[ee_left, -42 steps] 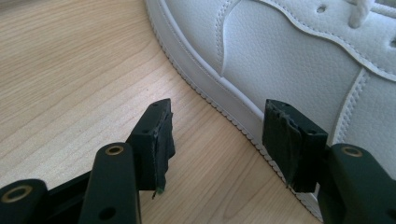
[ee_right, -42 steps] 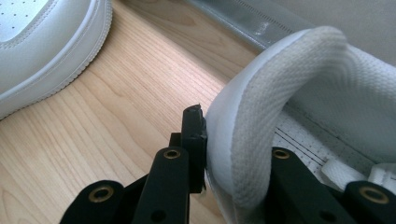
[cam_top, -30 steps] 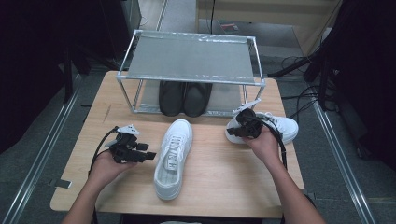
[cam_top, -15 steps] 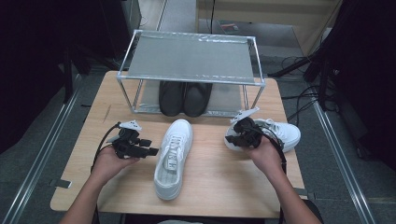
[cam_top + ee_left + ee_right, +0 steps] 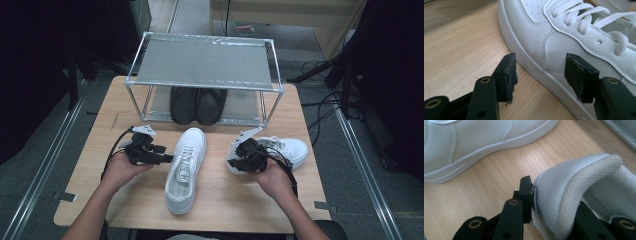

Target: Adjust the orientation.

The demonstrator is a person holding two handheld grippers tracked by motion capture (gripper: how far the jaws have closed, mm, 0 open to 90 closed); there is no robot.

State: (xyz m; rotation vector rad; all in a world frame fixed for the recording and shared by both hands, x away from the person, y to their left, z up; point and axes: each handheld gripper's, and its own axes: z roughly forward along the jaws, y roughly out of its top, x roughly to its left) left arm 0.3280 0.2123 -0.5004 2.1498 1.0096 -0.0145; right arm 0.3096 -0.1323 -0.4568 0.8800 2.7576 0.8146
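Right gripper [image 5: 242, 154] pinches heel of sneaker [image 5: 286, 148] — good handle for dragging it. Left gripper [image 5: 161, 159] spread wide beside other sneaker [image 5: 186, 170] — ready to grab.

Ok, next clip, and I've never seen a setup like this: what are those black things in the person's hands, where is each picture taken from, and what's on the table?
The black things are hand-held grippers, each with two fingers that close like tongs; a person works them, one in each hand.

The high view looks down on a wooden table from above the person. The other two views come from small cameras riding on the grippers, looking along their fingers.

On the table stands a metal shoe rack with a pair of black shoes on its lower shelf. In front lie two white sneakers.

The left gripper is open beside the middle sneaker, its fingers not touching it. The right gripper is shut on the heel collar of the right sneaker, as the right gripper view shows: one finger presses the outside of the heel.
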